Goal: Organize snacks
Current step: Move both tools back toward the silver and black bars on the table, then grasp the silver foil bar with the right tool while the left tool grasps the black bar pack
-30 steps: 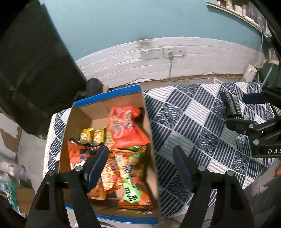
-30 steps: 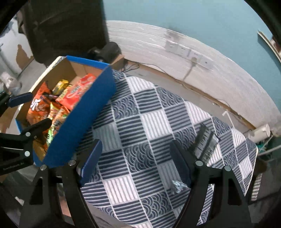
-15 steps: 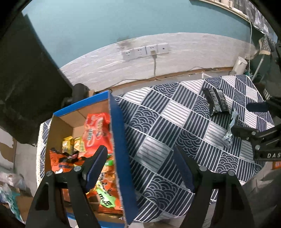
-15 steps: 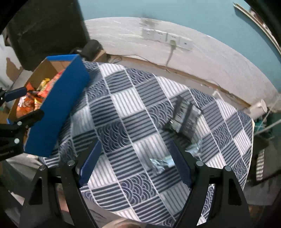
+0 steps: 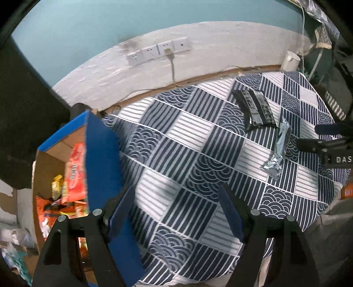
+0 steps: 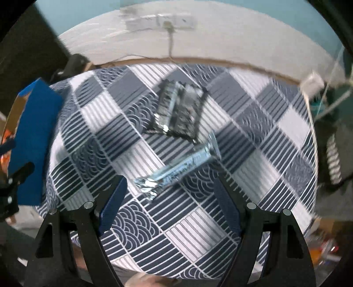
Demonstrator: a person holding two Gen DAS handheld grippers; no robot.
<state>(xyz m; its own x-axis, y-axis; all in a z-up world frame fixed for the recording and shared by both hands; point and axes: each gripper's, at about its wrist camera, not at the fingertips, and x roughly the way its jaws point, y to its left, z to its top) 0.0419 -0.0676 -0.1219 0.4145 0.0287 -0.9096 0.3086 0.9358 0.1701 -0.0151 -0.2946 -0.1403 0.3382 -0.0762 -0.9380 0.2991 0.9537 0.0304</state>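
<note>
In the left wrist view, the left gripper (image 5: pixel 176 212) fills the bottom of the frame, its two blue-padded fingers spread wide apart with nothing between them. Beneath and beyond it lies a round table (image 5: pixel 198 159) covered in a navy and white patchwork cloth of stripes and wave patterns. At about nine o'clock stands a blue-sided cardboard box (image 5: pixel 101 154), open at the top, holding orange and red snack bags (image 5: pixel 75 174) and some small yellow packets (image 5: pixel 57 187). Toward two o'clock, a silver wrapped snack bar (image 5: pixel 277 150) lies flat on the cloth, and just beyond it rest two dark snack packets (image 5: pixel 256 110) side by side. At three o'clock the black frame of the right gripper (image 5: pixel 328 143) reaches in from the edge.

In the right wrist view, which is blurred, the right gripper (image 6: pixel 169 198) also has its fingers spread wide and empty. The silver bar (image 6: pixel 176 170) lies on the cloth just ahead of the gap between the fingers, tilted toward one o'clock. The dark packets (image 6: pixel 181 112) sit just past it at twelve o'clock. The blue box (image 6: pixel 33 143) is at nine o'clock. Farthest away, a white wall strip carries a row of sockets (image 6: pixel 158 21) with a cable hanging down.
</note>
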